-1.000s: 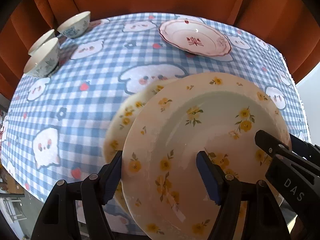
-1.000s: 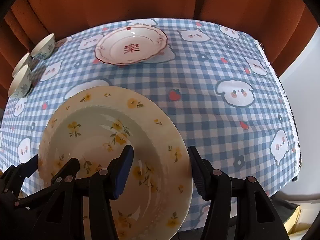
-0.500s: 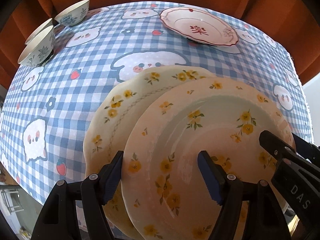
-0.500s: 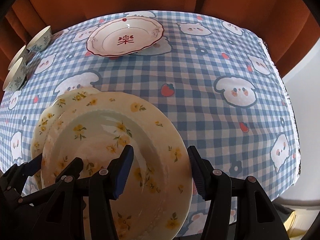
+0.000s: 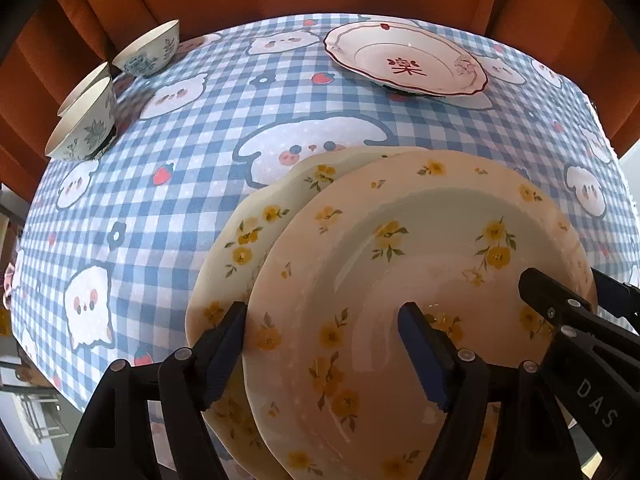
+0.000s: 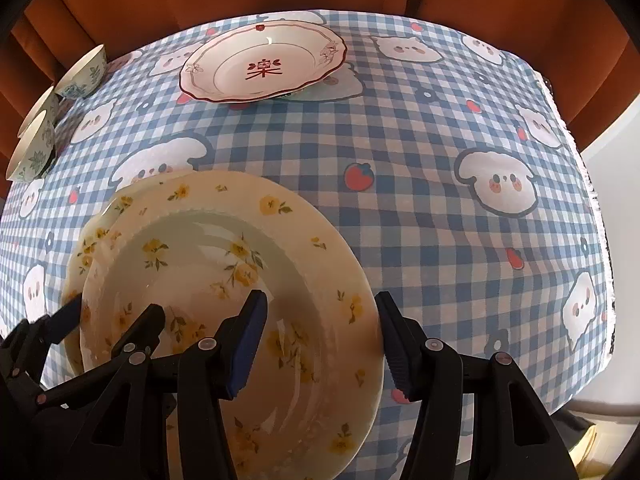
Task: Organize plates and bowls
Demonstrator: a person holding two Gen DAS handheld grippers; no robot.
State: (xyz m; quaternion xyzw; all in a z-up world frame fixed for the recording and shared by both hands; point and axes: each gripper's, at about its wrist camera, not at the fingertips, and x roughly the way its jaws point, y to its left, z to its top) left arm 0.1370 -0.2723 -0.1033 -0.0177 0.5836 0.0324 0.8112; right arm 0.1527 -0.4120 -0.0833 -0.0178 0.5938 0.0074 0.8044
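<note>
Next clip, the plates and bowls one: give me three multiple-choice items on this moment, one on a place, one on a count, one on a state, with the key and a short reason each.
1. Where is the red-rimmed plate?
A. far side of the table
B. on the yellow-flowered plates
C. inside a bowl

2. How many bowls are in view?
A. one
B. three
C. five

3. The top yellow-flowered plate is:
A. overlapping a matching plate
B. upside down
C. broken

Key:
1 A, it sits alone near the far edge.
2 B, three stand at the left edge.
3 A, the lower plate peeks out to its left, with the left gripper and right gripper straddling opposite rims.
</note>
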